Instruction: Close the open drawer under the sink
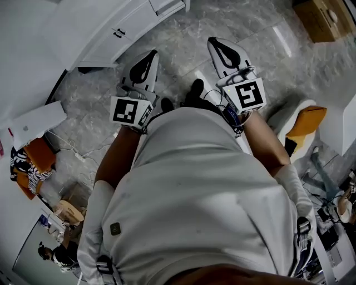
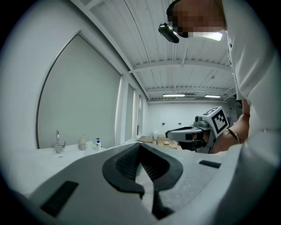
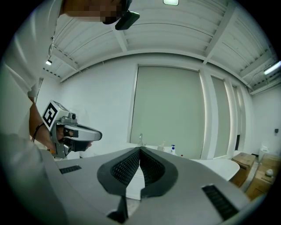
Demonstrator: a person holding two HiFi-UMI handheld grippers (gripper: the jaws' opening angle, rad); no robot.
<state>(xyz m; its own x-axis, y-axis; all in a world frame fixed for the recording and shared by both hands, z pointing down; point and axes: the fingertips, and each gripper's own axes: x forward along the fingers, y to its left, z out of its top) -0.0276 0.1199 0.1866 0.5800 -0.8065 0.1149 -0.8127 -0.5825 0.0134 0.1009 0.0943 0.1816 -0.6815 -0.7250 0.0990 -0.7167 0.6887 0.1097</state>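
Both grippers are held level in front of the person's body, side by side and apart. My left gripper (image 1: 150, 55) is shut with nothing between its fingers; in its own view the tips (image 2: 140, 145) meet. My right gripper (image 1: 214, 42) is also shut and empty, tips together (image 3: 139, 150). The sink counter with a chrome faucet (image 3: 141, 139) lies ahead, some way beyond the jaws. The white cabinet front (image 1: 105, 39) with dark handles shows at the head view's upper left. A white part (image 1: 168, 5) juts out at the top edge; I cannot tell whether it is the drawer.
A soap bottle (image 2: 98, 143) and a small holder (image 2: 83, 143) stand by the faucet (image 2: 58, 143). Cardboard boxes (image 3: 248, 169) sit to the right, one also at the head view's corner (image 1: 322, 19). Grey marbled floor (image 1: 183, 50) lies below; an orange chair (image 1: 305, 123) stands at right.
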